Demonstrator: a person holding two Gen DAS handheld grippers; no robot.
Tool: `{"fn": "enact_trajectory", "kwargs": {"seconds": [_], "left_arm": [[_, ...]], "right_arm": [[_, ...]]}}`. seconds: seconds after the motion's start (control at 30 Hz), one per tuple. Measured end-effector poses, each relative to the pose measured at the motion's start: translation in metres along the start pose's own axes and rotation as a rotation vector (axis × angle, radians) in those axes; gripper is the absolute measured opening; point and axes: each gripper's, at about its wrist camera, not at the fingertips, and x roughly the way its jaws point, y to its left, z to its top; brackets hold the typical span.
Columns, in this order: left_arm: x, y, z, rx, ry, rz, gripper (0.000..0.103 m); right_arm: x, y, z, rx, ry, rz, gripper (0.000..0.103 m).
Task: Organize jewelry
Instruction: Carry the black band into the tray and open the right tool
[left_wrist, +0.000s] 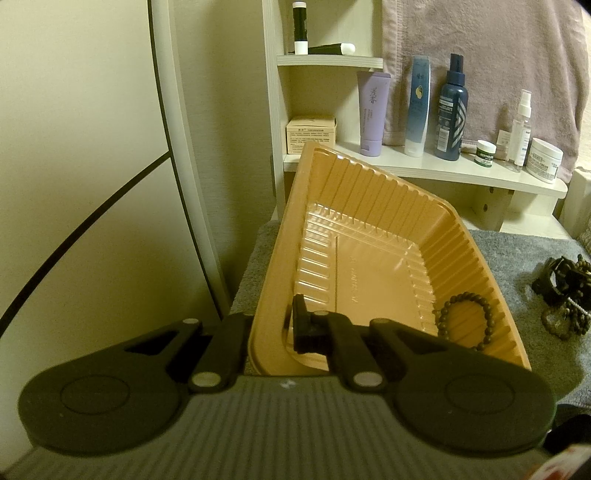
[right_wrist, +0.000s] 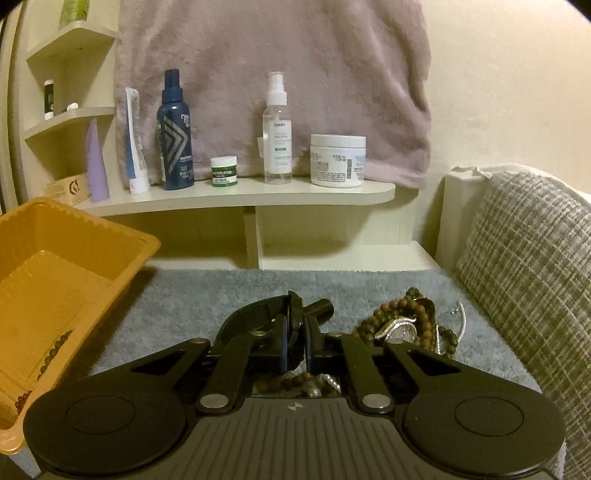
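Observation:
My left gripper (left_wrist: 275, 328) is shut on the near wall of an orange plastic tray (left_wrist: 369, 192), one finger inside and one outside, and holds it tilted up. A brown bead bracelet (left_wrist: 467, 321) lies in the tray's lower corner. In the right wrist view the tray (right_wrist: 74, 251) is at the left, with the brown bead bracelet (right_wrist: 55, 345) inside. My right gripper (right_wrist: 297, 326) is shut on a curved black band (right_wrist: 243, 317) just above the grey towel (right_wrist: 177, 299). A jewelry pile (right_wrist: 402, 325) of bead strings, a silver watch and a chain lies to the right of the gripper.
A white shelf (right_wrist: 240, 192) behind the towel carries bottles, tubes and jars, with a pink cloth (right_wrist: 277, 55) hanging behind it. A woven grey cushion (right_wrist: 524, 277) stands at the right. A white curved frame (left_wrist: 173, 147) rises left of the tray.

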Motion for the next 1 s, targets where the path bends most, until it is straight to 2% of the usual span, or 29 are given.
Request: {"fn": "enact_trajectory", "kwargs": {"seconds": [0.23,0.47,0.77,1.0], "left_arm": [[0.0,0.0,-0.001,0.0,-0.001,0.001,0.006],[0.001,0.001,-0.002,0.001,0.001,0.0,0.006],[0.001,0.001,-0.002,0.004,0.003,0.001,0.005],[0.001,0.001,-0.002,0.005,0.003,0.001,0.005]], "right_arm": [[-0.004,0.004,0.001,-0.006,-0.008,0.014,0.008],[-0.011,0.021,0.01,-0.025,-0.04,0.084,0.008],[-0.029,0.065,0.026,-0.057,-0.071,0.273,0.008],[-0.032,0.097,0.024,-0.109,-0.02,0.418,0.008]]}}
